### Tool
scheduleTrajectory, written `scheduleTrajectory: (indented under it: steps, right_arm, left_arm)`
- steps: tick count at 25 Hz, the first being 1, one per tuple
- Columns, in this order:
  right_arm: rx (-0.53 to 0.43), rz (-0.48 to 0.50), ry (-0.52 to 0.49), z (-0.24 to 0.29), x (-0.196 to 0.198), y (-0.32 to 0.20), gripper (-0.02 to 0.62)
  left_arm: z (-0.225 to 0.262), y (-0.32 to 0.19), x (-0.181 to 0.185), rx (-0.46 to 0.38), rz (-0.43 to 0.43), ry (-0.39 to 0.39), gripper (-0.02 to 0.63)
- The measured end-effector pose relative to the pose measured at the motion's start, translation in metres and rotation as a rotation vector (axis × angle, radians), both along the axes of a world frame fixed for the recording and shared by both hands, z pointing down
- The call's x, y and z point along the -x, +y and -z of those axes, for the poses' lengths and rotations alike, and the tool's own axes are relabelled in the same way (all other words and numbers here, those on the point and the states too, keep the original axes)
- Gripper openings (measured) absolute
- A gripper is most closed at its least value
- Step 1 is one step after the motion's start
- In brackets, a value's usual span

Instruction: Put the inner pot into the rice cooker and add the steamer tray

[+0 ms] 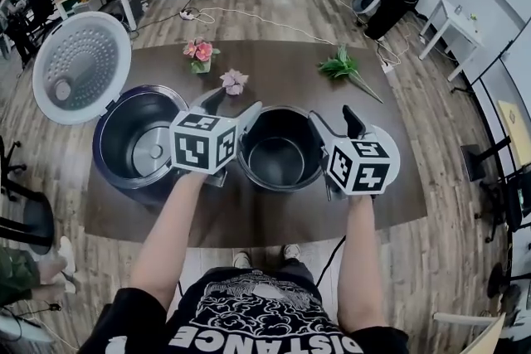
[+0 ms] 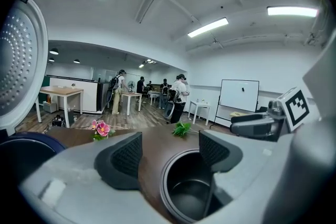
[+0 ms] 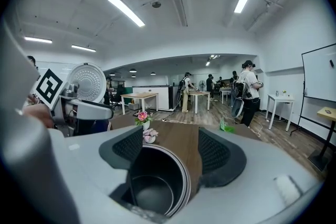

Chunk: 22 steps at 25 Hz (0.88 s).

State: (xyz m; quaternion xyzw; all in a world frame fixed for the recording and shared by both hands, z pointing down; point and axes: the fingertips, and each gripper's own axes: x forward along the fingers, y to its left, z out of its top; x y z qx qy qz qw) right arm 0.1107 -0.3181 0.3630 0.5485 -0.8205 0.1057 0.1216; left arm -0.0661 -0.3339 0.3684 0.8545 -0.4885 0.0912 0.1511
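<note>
head view: the inner pot (image 1: 280,153) sits on the dark counter (image 1: 274,62), just beside the open rice cooker (image 1: 124,128), whose perforated lid (image 1: 80,66) stands up at the far left. my left gripper (image 1: 231,105) is at the pot's left rim and my right gripper (image 1: 336,124) is at its right rim. i see no steamer tray that i can name for certain.

left gripper view: the jaws stand wide apart astride the pot's rim, one pad outside the wall and one over the opening. nothing is clamped.

right gripper view: the mirror of that. the jaws are wide apart with the pot's rim between them and a gap showing at the outer pad, so it has hold of nothing.

my read: a stiff metal pot, fairly light while empty, with a smooth wall that is likely slippery. the flared rim is the place to pinch, one gripper on each side, so it lifts level and goes straight down into the cooker's well
</note>
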Motion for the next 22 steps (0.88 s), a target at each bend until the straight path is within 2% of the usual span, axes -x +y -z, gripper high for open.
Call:
scheduleTrajectory:
  steps: [12, 22]
  right_arm:
    - [0.048, 0.151, 0.003, -0.015, -0.021, -0.028, 0.316]
    - [0.131, 0.254, -0.014, -0.052, -0.009, -0.039, 0.316]
  left_arm:
    - [-0.013, -0.002, -0.012, 0.035, 0.162, -0.005, 0.337]
    - [-0.046, 0.012, 0.001, 0.122, 0.273, -0.007, 0.337]
